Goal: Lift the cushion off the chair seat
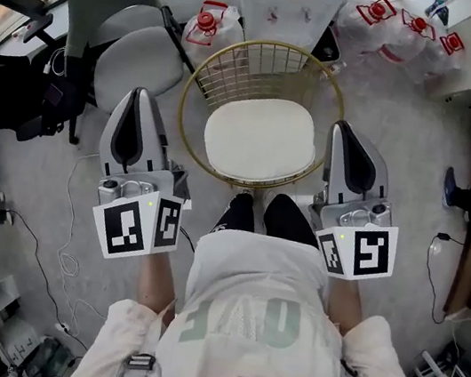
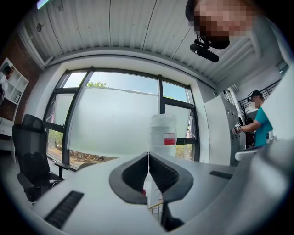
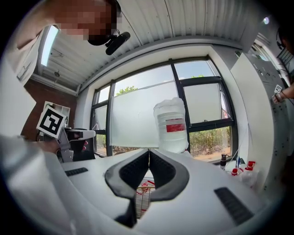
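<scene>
Shirt (image 1: 239,319): white, closest to my head view, filling the bottom between the two marker cubes.
Left gripper (image 1: 141,96): pointing level, jaws clenched tip to tip; its own view shows nothing between them.
Right gripper (image 1: 347,127): level too, jaws pressed together and empty in its own view.
Cushion (image 1: 260,139): white and round-cornered, lying flat on the seat between the two grippers and just ahead of them; I see neither gripper touching it.
Chair (image 1: 203,74): gold wire shell around the cushion; its rim runs just inside the right gripper, and I cannot tell whether they touch.
Feet (image 1: 260,214): black, at the chair's near rim, between the grippers.
Grey chair (image 1: 122,37): ahead and outward of the left gripper.
Jug (image 2: 163,133): clear with a red label, standing beyond the left gripper's tips.
</scene>
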